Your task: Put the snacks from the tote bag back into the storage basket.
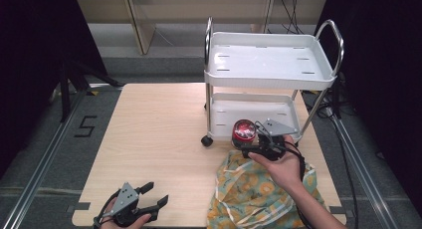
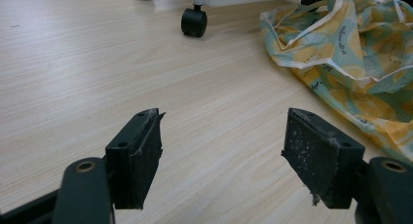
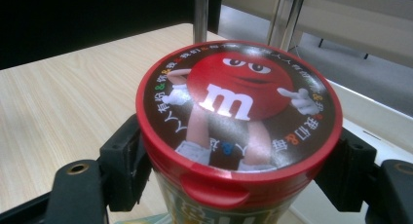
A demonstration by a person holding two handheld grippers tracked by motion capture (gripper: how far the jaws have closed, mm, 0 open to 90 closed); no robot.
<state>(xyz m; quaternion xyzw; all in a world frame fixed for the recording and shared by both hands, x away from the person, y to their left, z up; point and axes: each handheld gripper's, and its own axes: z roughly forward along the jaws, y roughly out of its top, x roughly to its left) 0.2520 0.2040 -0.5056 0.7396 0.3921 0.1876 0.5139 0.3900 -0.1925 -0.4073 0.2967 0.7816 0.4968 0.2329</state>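
A candy tub with a red lid (image 1: 244, 131) (image 3: 237, 117) is held upright in my right gripper (image 1: 249, 142) (image 3: 238, 160), whose jaws press on its sides just under the lid. It hangs over the front edge of the lower shelf of a small white cart (image 1: 268, 82). A yellow and green patterned cloth bag (image 1: 259, 189) (image 2: 350, 48) lies on the table below my right hand. My left gripper (image 1: 154, 196) (image 2: 221, 160) rests near the table's front left edge, open, with nothing between its pads.
The white two-shelf cart has chrome handles and black castors (image 2: 194, 22) and stands at the far right of the wooden table (image 1: 159, 134). Metal rails (image 1: 45, 159) run along the floor at both sides.
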